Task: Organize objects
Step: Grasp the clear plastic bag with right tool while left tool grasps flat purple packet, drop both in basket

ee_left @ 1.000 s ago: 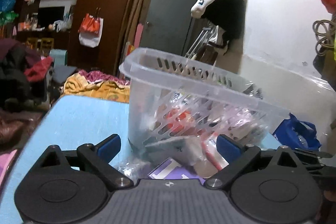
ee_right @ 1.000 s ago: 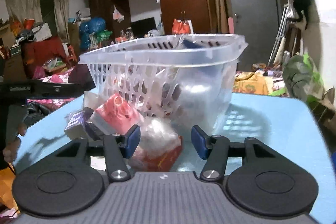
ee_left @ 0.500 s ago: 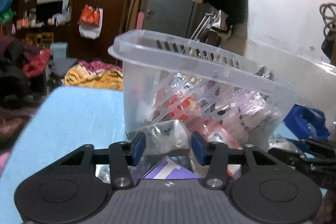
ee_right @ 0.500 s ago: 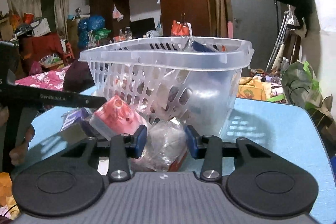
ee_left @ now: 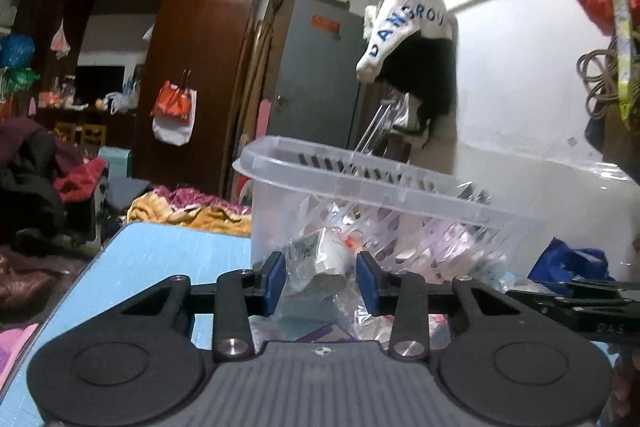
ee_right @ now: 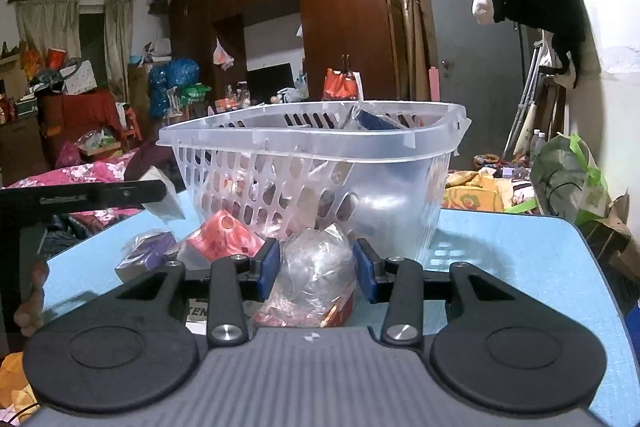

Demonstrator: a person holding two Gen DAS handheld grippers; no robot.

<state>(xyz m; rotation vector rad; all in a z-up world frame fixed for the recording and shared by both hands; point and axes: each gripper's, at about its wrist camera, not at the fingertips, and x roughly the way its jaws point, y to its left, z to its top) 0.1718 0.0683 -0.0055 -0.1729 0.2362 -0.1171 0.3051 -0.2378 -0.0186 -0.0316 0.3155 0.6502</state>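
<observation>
A clear plastic basket (ee_left: 360, 183) (ee_right: 312, 143) with several packets inside stands on the light blue table (ee_left: 160, 251) (ee_right: 512, 259). My left gripper (ee_left: 320, 281) is shut on a clear-wrapped white packet (ee_left: 320, 259) and holds it up in front of the basket's wall. My right gripper (ee_right: 316, 267) is shut on a clear-wrapped packet with a red base (ee_right: 316, 275), close to the table before the basket. A red-and-white packet (ee_right: 222, 239) and a purple packet (ee_right: 148, 251) lie on the table to its left.
The other gripper's black frame shows at the right of the left wrist view (ee_left: 568, 299) and at the left of the right wrist view (ee_right: 80, 197). A blue bag (ee_left: 568, 259) and a green-taped bag (ee_right: 568, 179) sit beyond the table. Wardrobes and clutter fill the room behind.
Both grippers closed from open onto their packets. The left gripper has risen with its white packet. The right gripper has tightened on its packet and lifted slightly.
</observation>
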